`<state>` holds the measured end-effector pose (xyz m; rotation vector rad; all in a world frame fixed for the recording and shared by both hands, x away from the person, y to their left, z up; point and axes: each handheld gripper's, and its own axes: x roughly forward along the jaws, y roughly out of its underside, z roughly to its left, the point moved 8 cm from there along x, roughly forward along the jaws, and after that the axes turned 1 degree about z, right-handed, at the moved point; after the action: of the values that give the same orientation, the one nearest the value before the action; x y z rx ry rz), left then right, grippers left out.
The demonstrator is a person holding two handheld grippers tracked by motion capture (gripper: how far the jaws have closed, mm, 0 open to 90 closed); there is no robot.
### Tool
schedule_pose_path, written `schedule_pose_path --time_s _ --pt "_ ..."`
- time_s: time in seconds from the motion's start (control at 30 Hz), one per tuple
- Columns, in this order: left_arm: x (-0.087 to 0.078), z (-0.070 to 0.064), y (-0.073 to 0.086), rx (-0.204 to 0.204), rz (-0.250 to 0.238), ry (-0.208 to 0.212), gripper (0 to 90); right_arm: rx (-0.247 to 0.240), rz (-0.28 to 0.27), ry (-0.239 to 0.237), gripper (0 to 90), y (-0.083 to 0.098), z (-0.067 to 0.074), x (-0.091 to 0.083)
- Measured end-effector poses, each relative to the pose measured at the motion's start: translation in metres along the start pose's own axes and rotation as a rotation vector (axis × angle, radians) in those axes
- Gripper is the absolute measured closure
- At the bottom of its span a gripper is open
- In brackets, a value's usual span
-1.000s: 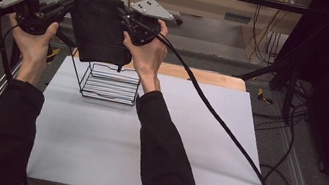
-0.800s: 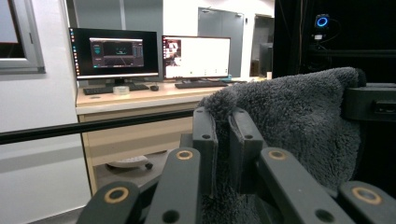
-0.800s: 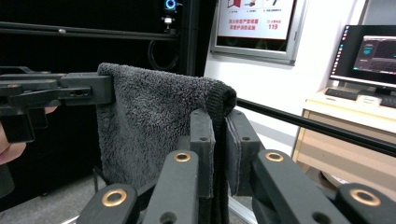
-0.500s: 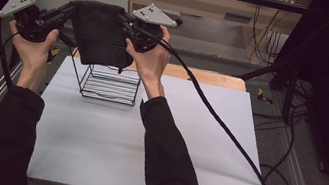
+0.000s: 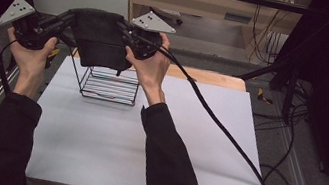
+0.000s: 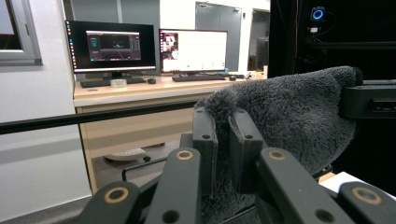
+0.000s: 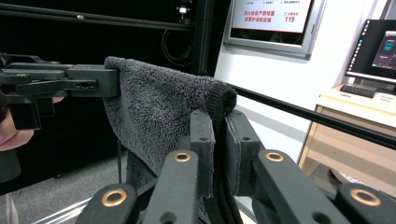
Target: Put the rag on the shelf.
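Fleecy dark grey towel [image 5: 100, 41] hangs stretched in the air between both tools, its long upper edge running left to right. The left tool [image 6: 223, 140] is clamped on one top corner, the right tool [image 7: 219, 135] on the other. Directly below sits a black wire basket [image 5: 110, 83] on the white surface [image 5: 143, 145], so any lowering would probably go straight down, both hands equally near.

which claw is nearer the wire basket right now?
Right, by the high view. The right claw holds the towel corner almost directly above the wire basket; the left claw holds the other corner up and off to the basket's left.
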<state>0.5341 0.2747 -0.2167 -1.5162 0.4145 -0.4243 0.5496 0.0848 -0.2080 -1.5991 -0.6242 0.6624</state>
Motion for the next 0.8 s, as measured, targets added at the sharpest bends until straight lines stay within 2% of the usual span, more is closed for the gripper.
schedule_pose_path --time_s 0.3,0.53,0.6,0.8 --pt "-0.009 -0.005 0.01 0.008 0.028 0.006 81.9 -0.005 0.013 -0.02 83.1 0.008 0.007 -0.004" --pt "-0.017 -0.009 0.02 0.038 0.061 0.008 81.5 -0.034 0.043 -0.025 82.8 0.019 0.014 -0.008" --pt "-0.019 -0.012 0.025 0.053 0.067 0.005 81.4 -0.038 0.052 -0.031 82.8 0.023 0.016 -0.009" --pt "-0.022 -0.015 0.046 0.046 0.085 0.014 81.4 -0.045 0.083 -0.038 82.5 0.039 0.023 -0.011"
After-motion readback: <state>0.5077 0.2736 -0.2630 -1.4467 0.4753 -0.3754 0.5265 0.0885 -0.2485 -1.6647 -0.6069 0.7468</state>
